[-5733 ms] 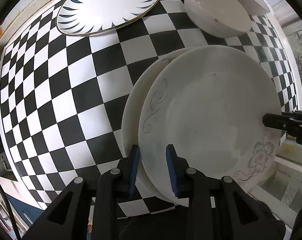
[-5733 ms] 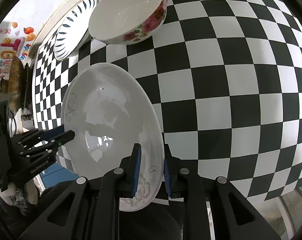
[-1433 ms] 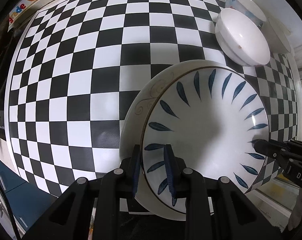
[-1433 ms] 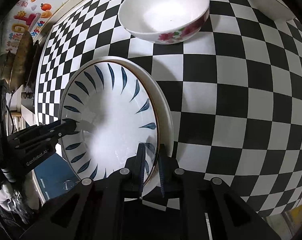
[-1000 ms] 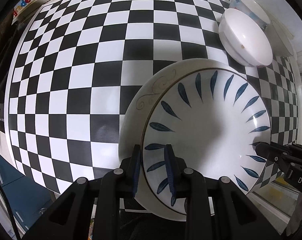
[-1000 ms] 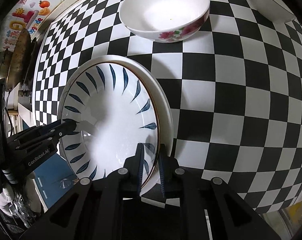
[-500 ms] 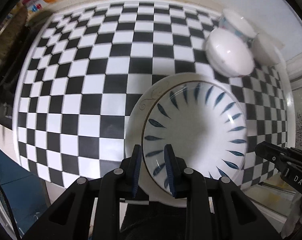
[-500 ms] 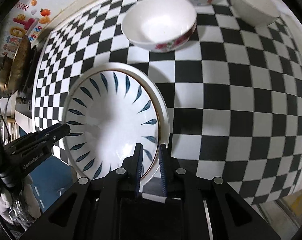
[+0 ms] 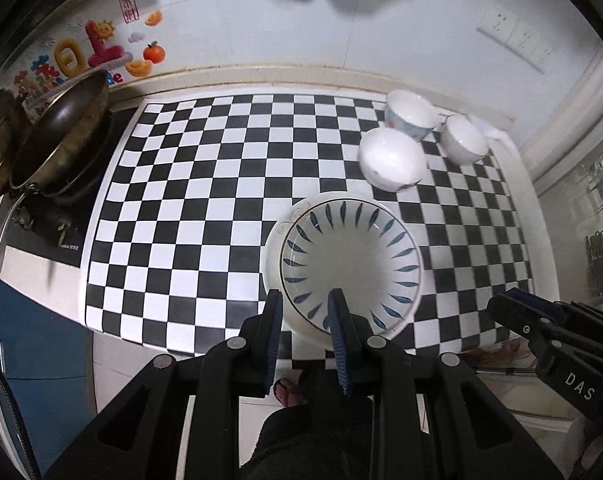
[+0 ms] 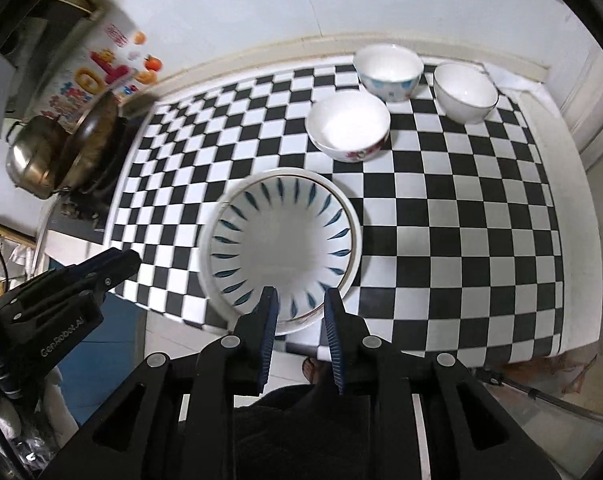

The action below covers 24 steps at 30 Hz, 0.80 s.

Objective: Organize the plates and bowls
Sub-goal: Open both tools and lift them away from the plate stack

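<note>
Plate stack: blue-leaf plate (image 9: 351, 266) face up on white plates (image 9: 276, 236) with a grey scroll motif on the rim, near front edge of checkered counter (image 9: 189, 208); round, so no long axis; leaf marks radiating from centre.
Stack position: well apart from the wall, just in front of the floral bowl (image 10: 348, 126), front rim overhanging the counter edge slightly.
Bowls: floral bowl upright, red flowers on its outer wall; blue-patterned bowl (image 10: 387, 67) and plain white bowl (image 10: 465, 92) behind it, side by side near the back wall, all mouths upward.
Left gripper (image 9: 303, 334): jaws parted, nothing between them, raised above and in front of the stack; side casing lettered "GenRobot.AI" in the right wrist view.
Right gripper (image 10: 299, 330): jaws parted, empty, likewise clear of the plates; body lettered "DAS" in the left wrist view, remainder cut off.
Left margin: dark pan (image 9: 61, 136) tilted on a black hob, steel pot (image 10: 33, 160) beside it.
Wall: colourful stickers (image 9: 85, 56) with oranges, a sun and large characters, not legible; white sockets (image 9: 515, 36) at upper right.
</note>
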Each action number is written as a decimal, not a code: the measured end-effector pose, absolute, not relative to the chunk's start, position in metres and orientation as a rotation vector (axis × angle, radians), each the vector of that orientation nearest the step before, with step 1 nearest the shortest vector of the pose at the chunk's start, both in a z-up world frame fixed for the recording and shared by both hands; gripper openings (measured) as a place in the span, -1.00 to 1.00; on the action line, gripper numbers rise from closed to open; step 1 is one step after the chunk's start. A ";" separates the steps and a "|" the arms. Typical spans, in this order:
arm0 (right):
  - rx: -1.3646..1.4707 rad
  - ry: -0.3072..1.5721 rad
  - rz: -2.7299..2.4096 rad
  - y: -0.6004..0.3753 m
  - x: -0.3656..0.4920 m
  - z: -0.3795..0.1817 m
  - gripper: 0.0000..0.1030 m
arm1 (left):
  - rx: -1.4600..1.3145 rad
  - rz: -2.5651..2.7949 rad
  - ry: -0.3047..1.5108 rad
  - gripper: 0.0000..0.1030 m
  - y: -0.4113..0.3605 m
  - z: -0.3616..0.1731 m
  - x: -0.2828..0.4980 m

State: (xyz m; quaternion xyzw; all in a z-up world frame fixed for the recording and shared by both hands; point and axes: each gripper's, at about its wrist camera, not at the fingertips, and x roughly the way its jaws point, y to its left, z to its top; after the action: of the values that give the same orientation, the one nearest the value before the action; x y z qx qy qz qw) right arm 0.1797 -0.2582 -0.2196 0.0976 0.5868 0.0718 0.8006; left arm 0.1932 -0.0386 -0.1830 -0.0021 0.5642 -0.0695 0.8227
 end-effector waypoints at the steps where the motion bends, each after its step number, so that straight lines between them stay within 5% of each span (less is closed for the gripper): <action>1: 0.205 1.244 0.152 -0.257 0.172 -0.211 -0.49 | -0.006 -0.149 1.193 -0.59 -0.037 -0.178 0.188; 9: 0.205 1.178 0.150 -0.251 0.133 -0.178 -0.35 | -0.004 -0.165 1.158 -0.59 -0.039 -0.157 0.153; 17: 0.239 1.159 0.154 -0.248 0.118 -0.170 0.45 | 0.007 -0.167 1.132 -0.37 -0.044 -0.152 0.144; 24: 0.287 1.137 0.131 -0.267 0.131 -0.170 0.64 | -0.002 -0.146 1.152 -0.29 -0.051 -0.159 0.162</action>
State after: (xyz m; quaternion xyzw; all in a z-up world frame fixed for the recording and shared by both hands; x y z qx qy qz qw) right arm 0.1306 -0.2674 -0.1698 0.1355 0.5359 0.0616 0.8310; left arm 0.1624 -0.0515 -0.1593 -0.0008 0.5443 -0.0691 0.8361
